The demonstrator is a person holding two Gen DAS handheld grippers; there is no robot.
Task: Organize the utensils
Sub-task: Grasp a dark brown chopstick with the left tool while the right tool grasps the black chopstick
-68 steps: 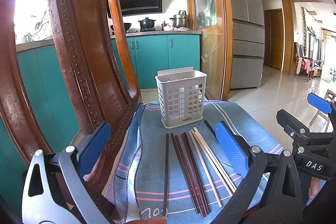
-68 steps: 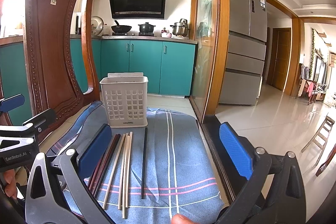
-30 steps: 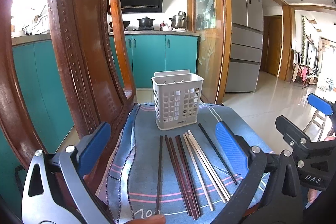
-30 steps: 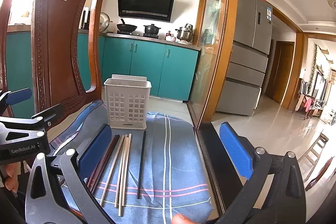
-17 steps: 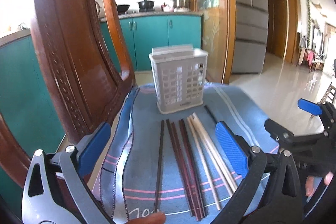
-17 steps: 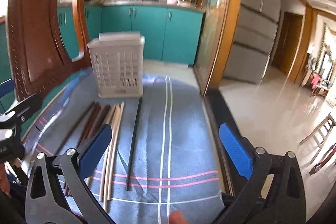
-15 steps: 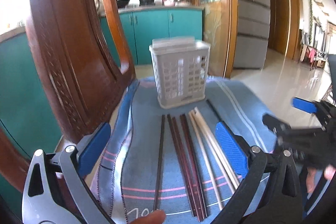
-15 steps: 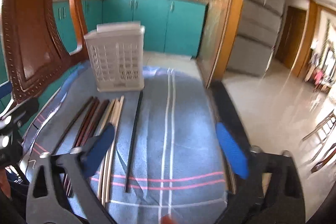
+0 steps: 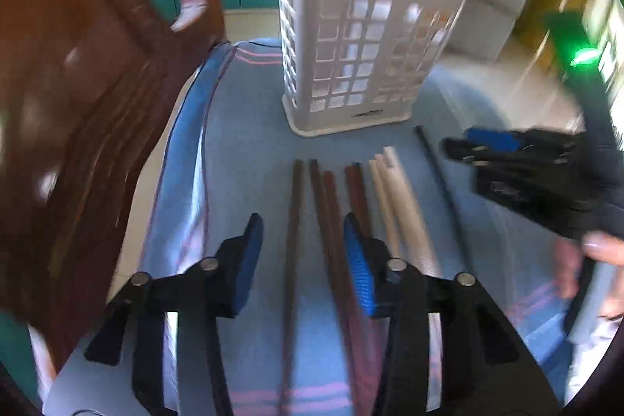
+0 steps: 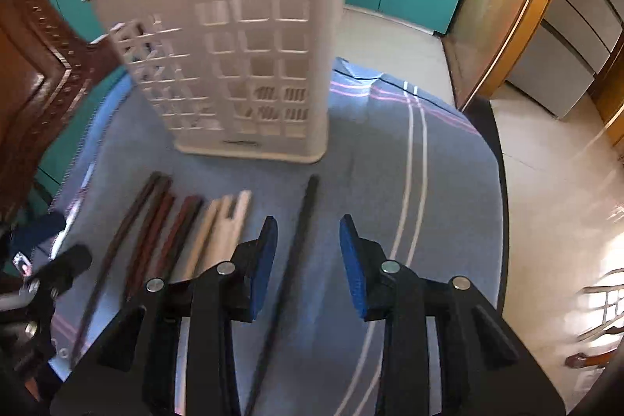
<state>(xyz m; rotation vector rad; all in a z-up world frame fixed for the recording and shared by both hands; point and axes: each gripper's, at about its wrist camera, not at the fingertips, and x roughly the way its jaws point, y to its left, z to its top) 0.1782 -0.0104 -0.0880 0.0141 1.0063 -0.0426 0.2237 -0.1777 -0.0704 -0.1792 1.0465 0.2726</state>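
Step in hand: picking chopsticks off blue cloth (image 10: pixel 448 182).

Left hand-held gripper (image 9: pixel 302 260) closing, dark brown chopstick (image 9: pixel 292 221) between jaws, pads not yet touching.

Right hand-held gripper (image 10: pixel 308 260) closing around black chopstick (image 10: pixel 296 248), likewise ungripped.

Next, likely: pinch, lift, drop into white basket (image 10: pixel 241 65) standing just beyond.

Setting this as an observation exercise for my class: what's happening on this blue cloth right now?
A person holds a two-finger gripper in each hand over a row of chopsticks lying on the blue cloth, in front of a white slotted utensil holder. The right gripper straddles the lone black chopstick, jaws closing around it. The left gripper is closing around the leftmost dark brown chopsticks. Nothing is lifted yet.
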